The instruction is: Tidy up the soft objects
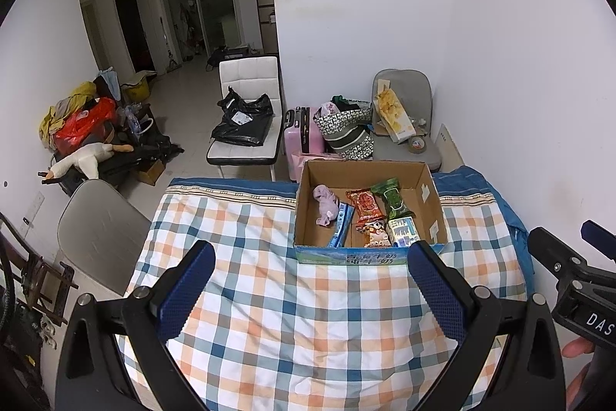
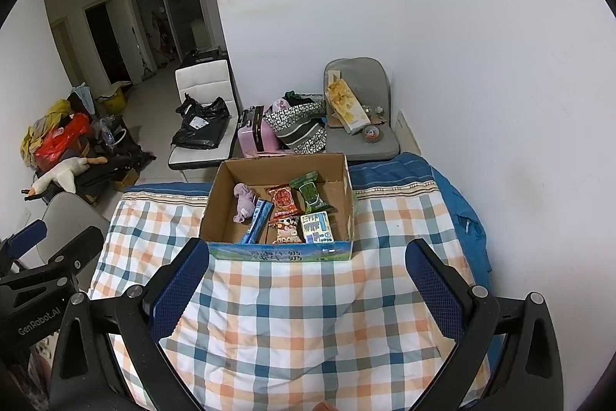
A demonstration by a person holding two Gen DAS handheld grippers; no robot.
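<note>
Over checked cloth [image 1: 269, 314]: both grippers [image 1: 310, 253] [image 2: 308, 251] wide, empty; fingertip [image 1: 577, 347] visible only left view.

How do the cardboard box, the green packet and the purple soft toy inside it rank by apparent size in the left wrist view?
1. cardboard box, clearly largest.
2. green packet and purple soft toy: they look alike, so no ranking.

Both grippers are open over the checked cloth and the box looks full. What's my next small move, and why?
Probably hold back and scan for strays. The left gripper and right gripper are open and empty, the checked cloth before them shows no loose items, and the pink sock and snack packets already lie in the cardboard box.
</note>
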